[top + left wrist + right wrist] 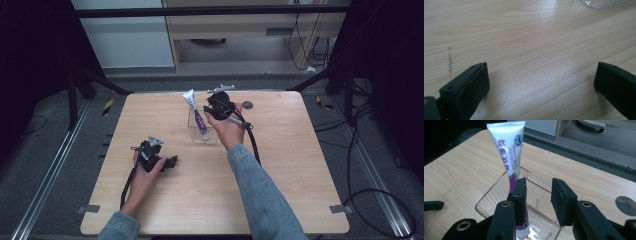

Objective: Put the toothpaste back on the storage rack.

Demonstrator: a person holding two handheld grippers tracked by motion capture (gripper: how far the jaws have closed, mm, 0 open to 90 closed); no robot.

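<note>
A toothpaste tube (196, 114), white at its crimped end and purple toward the cap, stands cap-down in a clear plastic holder (204, 134) a little beyond the middle of the wooden tabletop (280, 175), leaning toward eleven o'clock so its flat end sticks well above the rim. The right tool (216, 108) sits just beside the tube at its three o'clock, held in the person's right hand (227, 127), whose denim sleeve (262, 192) runs back toward the near edge. In the right gripper view the tube (510, 157) rises from the holder (537, 220) with purple lettering down its white face, and the right tool (539, 202) has its two black jaws a modest way apart; the tube stands just outside the left-hand one, partly hidden behind it, and nothing lies in the gap, so it is gripping nothing. The left tool (167, 162) rests low on the tabletop at about eight o'clock from the holder, well apart from it, held in the left hand (145, 170) with its cable trailing toward the near edge. In the left gripper view the left tool (541, 80) has its jaws spread wide with bare wood grain (529, 37) between them, and a corner of the clear holder (599, 3) shows at one o'clock. A small round hole (247, 105) lies in the tabletop just at three o'clock of the right tool.
</note>
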